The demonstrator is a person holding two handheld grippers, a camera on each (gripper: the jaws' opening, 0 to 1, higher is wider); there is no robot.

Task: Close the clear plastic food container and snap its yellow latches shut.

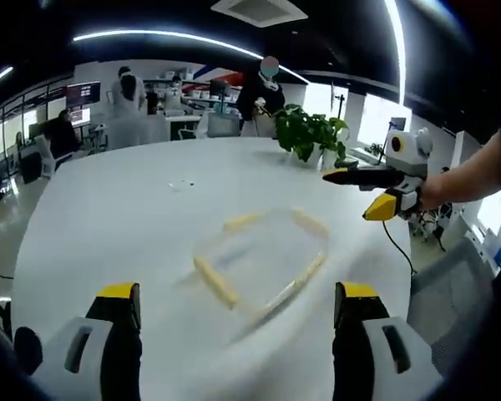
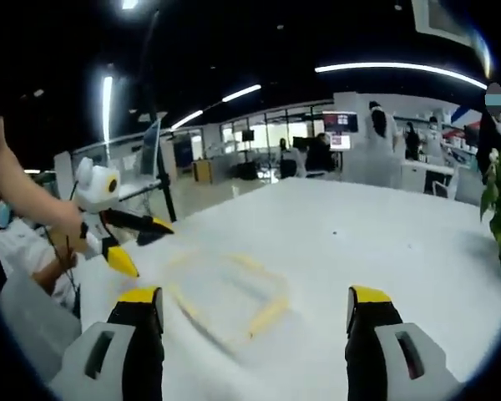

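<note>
A clear plastic container [image 1: 263, 263] with yellow latches [image 1: 215, 281] on its sides lies on the white table [image 1: 134, 217], blurred by motion. It lies ahead of my left gripper [image 1: 238, 313], which is open and holds nothing. My right gripper [image 1: 376, 190] comes in from the right above the table's far side, jaws apart. In the right gripper view the container [image 2: 227, 299] lies just ahead of my open right gripper [image 2: 255, 317], and my left gripper [image 2: 142, 242] hovers at the left, held by a hand.
A potted green plant [image 1: 311, 134] stands at the table's far edge. Desks, monitors and several people fill the office behind. A small dark speck [image 1: 181, 184] lies on the table. A seated person [image 2: 25, 251] is at the left table edge.
</note>
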